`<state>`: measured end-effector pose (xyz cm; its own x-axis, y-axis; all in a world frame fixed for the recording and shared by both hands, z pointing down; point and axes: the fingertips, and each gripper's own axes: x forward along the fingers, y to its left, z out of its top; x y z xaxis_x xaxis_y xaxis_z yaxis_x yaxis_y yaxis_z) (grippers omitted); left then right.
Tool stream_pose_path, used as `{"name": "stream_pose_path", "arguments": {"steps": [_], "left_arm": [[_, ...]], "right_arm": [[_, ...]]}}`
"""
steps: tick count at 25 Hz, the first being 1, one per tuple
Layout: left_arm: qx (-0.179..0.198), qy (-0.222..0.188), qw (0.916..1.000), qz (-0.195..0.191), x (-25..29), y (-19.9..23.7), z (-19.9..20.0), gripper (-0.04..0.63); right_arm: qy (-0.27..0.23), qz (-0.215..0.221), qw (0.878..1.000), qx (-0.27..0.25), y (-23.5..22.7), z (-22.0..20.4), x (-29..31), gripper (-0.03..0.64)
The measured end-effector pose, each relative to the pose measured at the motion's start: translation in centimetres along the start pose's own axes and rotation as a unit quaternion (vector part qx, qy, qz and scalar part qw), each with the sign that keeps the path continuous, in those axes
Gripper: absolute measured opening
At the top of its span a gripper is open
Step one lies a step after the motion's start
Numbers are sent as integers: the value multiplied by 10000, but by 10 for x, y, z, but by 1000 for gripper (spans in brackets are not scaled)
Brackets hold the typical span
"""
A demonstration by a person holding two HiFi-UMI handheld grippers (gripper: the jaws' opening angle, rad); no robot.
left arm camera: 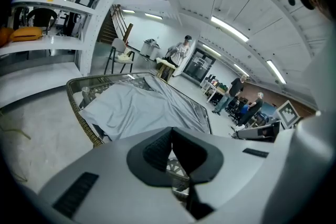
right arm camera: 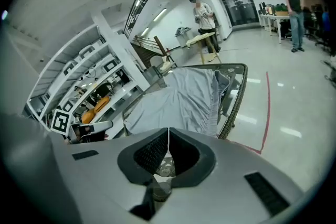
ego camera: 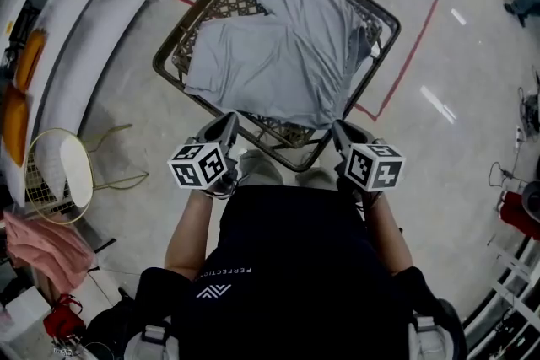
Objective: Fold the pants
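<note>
One pants (ego camera: pixel 287 55) on one table (ego camera: pixel 229 2); left gripper (ego camera: pixel 229 123), right gripper (ego camera: pixel 339 130) both closed, seemingly empty

Matt grey cloth pants (ego camera: pixel 283 55) on woven wicker table (ego camera: pixel 169 55).

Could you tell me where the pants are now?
Head view, top centre: the pants lie spread over the wicker table, left of the red floor line.

The only writing I can read is the white word "PERFECTION" printed across the upper part of my black shirt (ego camera: pixel 278 265), upside down as the head view looks down on me, with a small white chevron logo (ego camera: pixel 213 291) just beside it.
</note>
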<state>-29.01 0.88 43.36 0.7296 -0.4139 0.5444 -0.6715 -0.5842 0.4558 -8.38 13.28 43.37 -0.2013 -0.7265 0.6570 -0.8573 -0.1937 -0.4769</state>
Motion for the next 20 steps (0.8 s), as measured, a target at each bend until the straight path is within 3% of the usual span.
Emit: {"name": "stream_pose_path", "arguments": {"steps": [5,12,20], "left_arm": [[138,375,9991,-115,10,23,0,8],[796,845,9931,-150,24,41,-6,9],[929,1231,9872,-400,32,61,-8,9]], "right_arm": [[40,-258,9995,192,4,-5,11,35],[-64,-290,9993,247,3,-10,15,37],[-141,-681,9962,532,-16,-26,27,38]]}}
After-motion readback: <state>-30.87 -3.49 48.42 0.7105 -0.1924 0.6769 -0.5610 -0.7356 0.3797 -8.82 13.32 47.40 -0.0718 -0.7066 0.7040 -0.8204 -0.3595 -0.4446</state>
